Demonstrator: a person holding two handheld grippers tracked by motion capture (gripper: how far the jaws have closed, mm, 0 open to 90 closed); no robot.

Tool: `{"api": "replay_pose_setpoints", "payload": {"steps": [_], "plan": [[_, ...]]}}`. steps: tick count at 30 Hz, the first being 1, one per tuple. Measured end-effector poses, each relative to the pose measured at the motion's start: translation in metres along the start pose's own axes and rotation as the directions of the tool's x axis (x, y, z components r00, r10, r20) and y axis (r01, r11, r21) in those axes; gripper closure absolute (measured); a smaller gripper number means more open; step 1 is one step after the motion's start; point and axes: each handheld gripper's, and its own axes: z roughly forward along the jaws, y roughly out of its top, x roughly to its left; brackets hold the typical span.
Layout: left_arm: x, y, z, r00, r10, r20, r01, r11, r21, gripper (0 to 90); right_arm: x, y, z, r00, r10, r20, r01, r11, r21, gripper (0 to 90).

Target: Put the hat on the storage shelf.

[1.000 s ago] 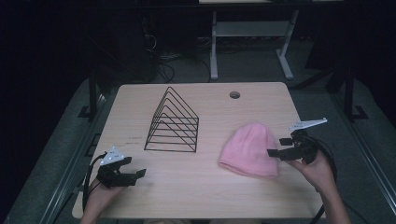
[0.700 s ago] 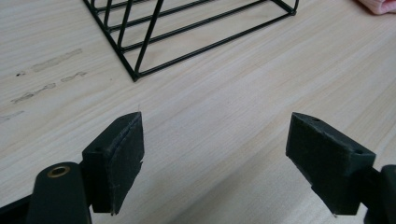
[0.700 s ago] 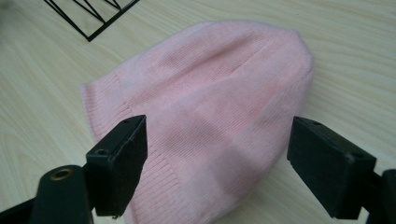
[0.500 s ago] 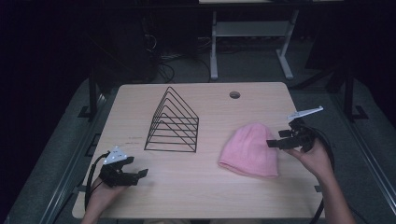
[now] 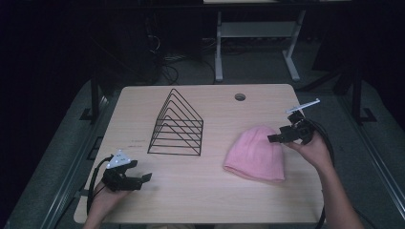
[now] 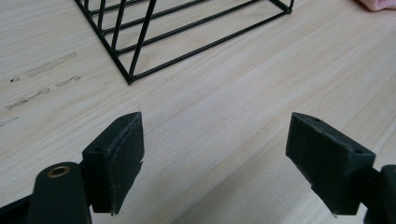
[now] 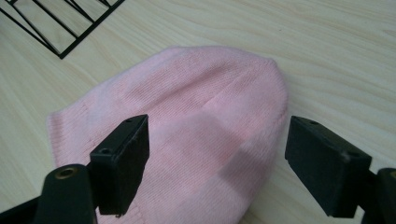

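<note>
Since the earlier frames, right gripper (image 5: 276, 139) has lifted off the table beside the hat and swung in over its crown end; left gripper (image 5: 141, 179) has barely shifted near the front left corner.

High view. Item one: pink knit beanie (image 5: 255, 153), lying flat on the wooden table (image 5: 215, 191), right of centre, crown toward the right gripper, ribbed band toward the person. Placement suits a pick from the right side, since that hand is the nearer one. Item two: black wire file rack (image 5: 176, 125), triangular, standing upright left of centre, well apart from the beanie. Item three: right gripper, held at the beanie's far right edge, jaws parted and aimed leftward across the cloth. Item four: left gripper, low over the table at front left, jaws parted, nothing between them; it appears to be waiting in reserve.

Left gripper view. Both black jaws stand wide apart over bare wood. The wire rack's (image 6: 154, 42) near corner sits ahead of them, not touched. A sliver of pink beanie (image 6: 380, 3) shows at the top right corner, far off.

Right gripper view. Jaws spread wide, with the beanie (image 7: 187, 126) lying between and beyond them, its rounded crown toward the right-hand jaw. No pad touches the knit as far as I can tell; a shadow falls on the cloth below. The pose reads as an approach to pinch the crown. A corner of the rack (image 7: 56, 28) shows at top left.
</note>
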Motion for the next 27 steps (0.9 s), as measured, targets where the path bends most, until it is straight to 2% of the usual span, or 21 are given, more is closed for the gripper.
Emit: {"api": "replay_pose_setpoints", "payload": {"steps": [5, 9, 12, 18, 27], "plan": [[0.002, -0.001, -0.001, 1.0000, 0.004, -0.002, -0.004, 1.0000, 0.003, 19.5, -0.011, 0.007, 0.012, 0.9999, 0.013, -0.001, -0.013, 1.000, 0.019, 23.9], [0.001, -0.001, -0.001, 1.0000, 0.002, -0.002, -0.002, 1.0000, 0.003, 19.5, -0.019, 0.010, 0.020, 0.9988, 0.049, -0.002, -0.049, 0.998, 0.044, 28.6], [0.001, 0.000, 0.001, 1.0000, -0.003, 0.002, 0.003, 1.0000, -0.001, 19.6, -0.026, 0.012, 0.029, 0.9952, 0.095, -0.024, -0.093, 0.994, 0.054, 31.7], [0.002, 0.000, 0.002, 1.0000, -0.006, 0.005, 0.006, 1.0000, 0.001, 19.6, -0.031, 0.012, 0.039, 0.9940, 0.107, -0.021, -0.105, 0.992, 0.076, 37.1], [0.003, -0.002, 0.000, 1.0000, 0.003, 0.005, -0.003, 1.0000, 0.009, 19.8, -0.035, 0.012, 0.048, 0.9908, 0.131, -0.036, -0.128, 0.989, 0.077, 42.4]]}}
